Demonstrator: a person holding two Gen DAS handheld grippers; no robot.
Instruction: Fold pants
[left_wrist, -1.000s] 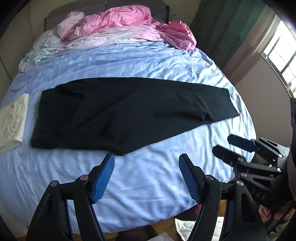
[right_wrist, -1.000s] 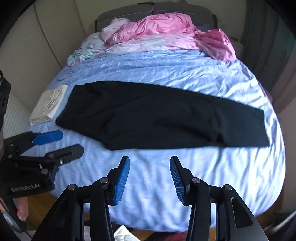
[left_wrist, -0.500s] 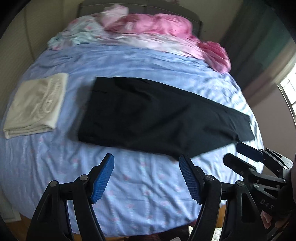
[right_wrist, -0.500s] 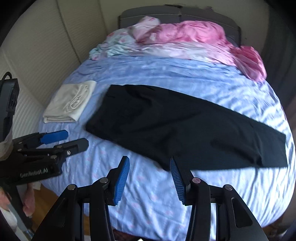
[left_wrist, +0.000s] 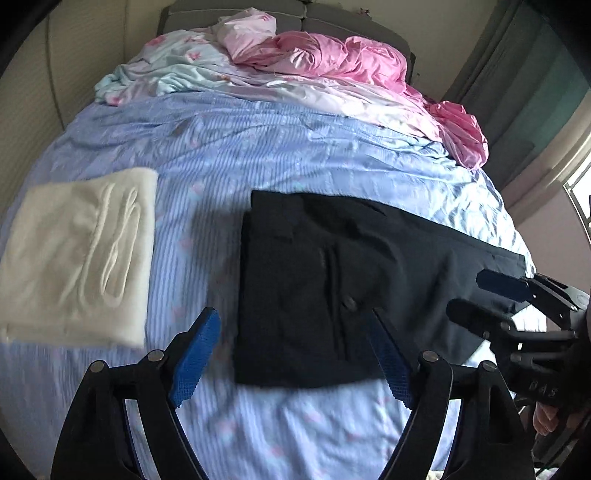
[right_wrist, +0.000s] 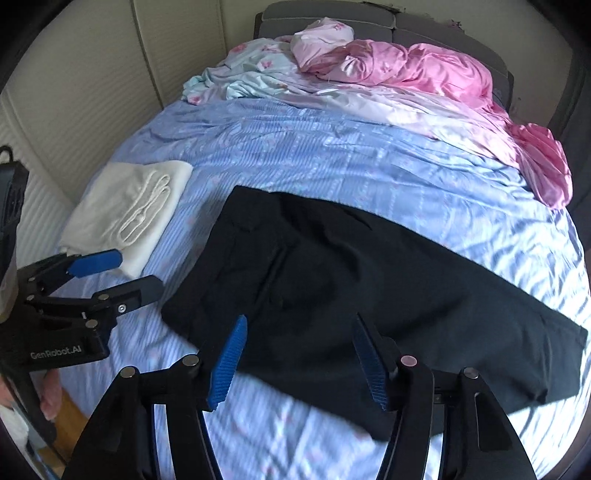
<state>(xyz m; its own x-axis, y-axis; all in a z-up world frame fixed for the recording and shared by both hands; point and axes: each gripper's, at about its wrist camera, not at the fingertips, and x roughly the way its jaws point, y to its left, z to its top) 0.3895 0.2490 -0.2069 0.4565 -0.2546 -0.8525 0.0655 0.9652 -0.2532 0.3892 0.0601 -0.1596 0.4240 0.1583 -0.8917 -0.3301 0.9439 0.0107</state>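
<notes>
A bed with a blue striped sheet (left_wrist: 295, 155) carries crumpled pink bedding (left_wrist: 332, 62) at its head. Black pants (right_wrist: 351, 280) lie flat across the middle, waist end beside a folded cream towel (left_wrist: 77, 251). Above the near edge, the left gripper (left_wrist: 295, 354) and right gripper (right_wrist: 299, 362) hover with jaws opening, nothing between them.

Black pants (left_wrist: 332, 280), blue striped sheet (left_wrist: 280, 155)
</notes>
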